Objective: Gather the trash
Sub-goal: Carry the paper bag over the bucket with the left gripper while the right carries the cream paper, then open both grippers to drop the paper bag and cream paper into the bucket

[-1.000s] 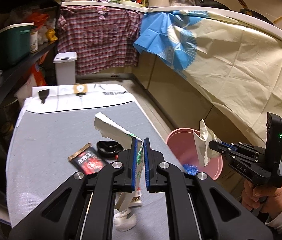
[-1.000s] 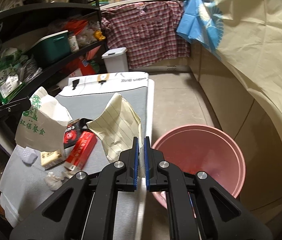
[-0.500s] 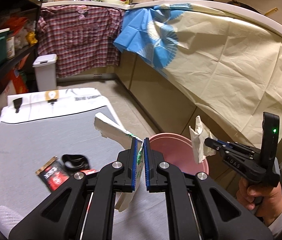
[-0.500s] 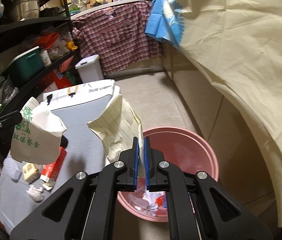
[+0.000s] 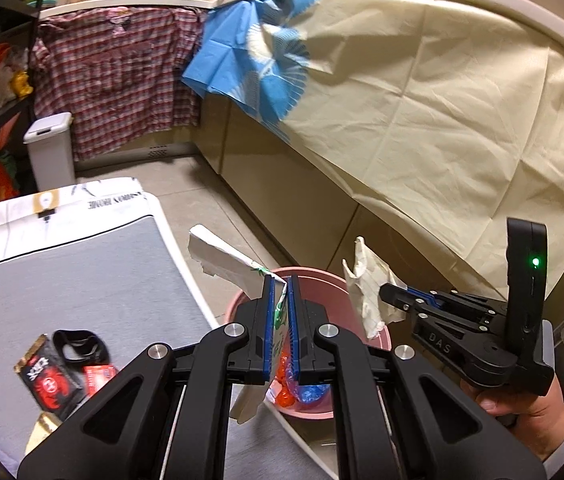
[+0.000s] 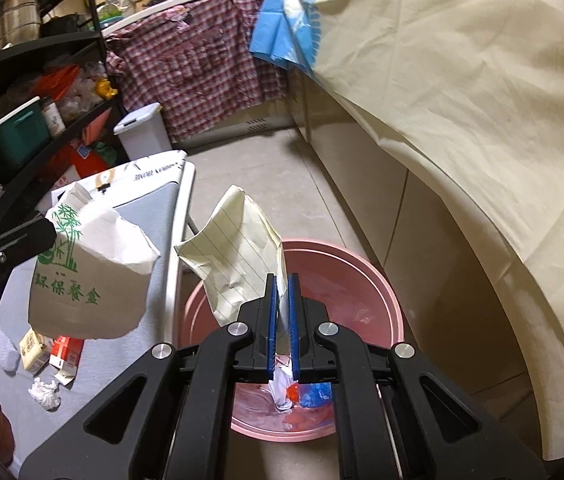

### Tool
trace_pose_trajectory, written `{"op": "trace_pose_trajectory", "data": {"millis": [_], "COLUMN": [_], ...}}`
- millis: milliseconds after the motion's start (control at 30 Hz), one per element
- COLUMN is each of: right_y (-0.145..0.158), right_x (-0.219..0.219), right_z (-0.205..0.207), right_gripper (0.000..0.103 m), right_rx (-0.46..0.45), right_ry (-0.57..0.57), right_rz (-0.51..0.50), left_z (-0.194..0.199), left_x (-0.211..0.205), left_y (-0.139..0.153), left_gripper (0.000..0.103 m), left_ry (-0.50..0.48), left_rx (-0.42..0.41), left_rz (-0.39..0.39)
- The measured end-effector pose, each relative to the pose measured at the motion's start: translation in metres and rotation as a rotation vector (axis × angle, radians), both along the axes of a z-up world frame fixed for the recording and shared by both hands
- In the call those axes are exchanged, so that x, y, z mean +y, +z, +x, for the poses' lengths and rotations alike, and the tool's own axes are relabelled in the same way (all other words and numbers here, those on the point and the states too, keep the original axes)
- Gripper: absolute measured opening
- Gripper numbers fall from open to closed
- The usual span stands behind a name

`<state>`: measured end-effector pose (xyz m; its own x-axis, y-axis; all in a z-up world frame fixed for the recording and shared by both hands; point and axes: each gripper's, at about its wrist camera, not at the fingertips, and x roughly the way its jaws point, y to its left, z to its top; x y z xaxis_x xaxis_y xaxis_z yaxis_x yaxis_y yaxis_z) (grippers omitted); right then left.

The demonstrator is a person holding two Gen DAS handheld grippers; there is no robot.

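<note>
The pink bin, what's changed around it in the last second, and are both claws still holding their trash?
Both claws swung off the grey mat toward the pink bin. The right claw now hangs its lined paper over the bin's opening; the left claw brings the paper food bag to the bin's rim. Nothing was released: both stay clamped. The litter on the mat lies unmoved.
</note>
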<state>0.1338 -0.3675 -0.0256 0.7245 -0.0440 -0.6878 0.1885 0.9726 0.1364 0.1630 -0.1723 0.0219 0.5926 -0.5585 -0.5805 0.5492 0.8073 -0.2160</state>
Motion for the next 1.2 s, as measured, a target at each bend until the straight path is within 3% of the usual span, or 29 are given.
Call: {"op": "trace_pose_trajectory", "data": {"millis": [567,667,767,833,1200], "right_y": [-0.01,-0.011,-0.012,-0.011,-0.007], "right_x": [-0.009,-0.01,-0.012,-0.011,-0.003], "right_z": [0.007,0.007,0.007,0.007,0.001], "right_gripper": [0.006,0.011,0.023,0.036,0.038], "right_rx": [0.041,0.044,0.043,0.037,0.012], "right_ry": [-0.052,-0.067,-0.073,-0.075,-0.053], "right_rz": [0.022,0.021,0.034,0.02,-0.019], "left_z": [0.007,0.007,0.008,0.009,0.007], "left_x": [-0.045,-0.05,-0.048,-0.045,-0.018], "left_y": [-0.019,-0.021,-0.021,-0.021,-0.011], "left_gripper": [0.006,0.007,0.014,0.015,0.015], "left_ry": [-0.05,-0.055,-0.048,-0.038,0.006], "left_rx": [0.033,0.027,0.027,0.025,0.009], "left_rz": [0.031,0.052,0.047,0.046,0.021]}}
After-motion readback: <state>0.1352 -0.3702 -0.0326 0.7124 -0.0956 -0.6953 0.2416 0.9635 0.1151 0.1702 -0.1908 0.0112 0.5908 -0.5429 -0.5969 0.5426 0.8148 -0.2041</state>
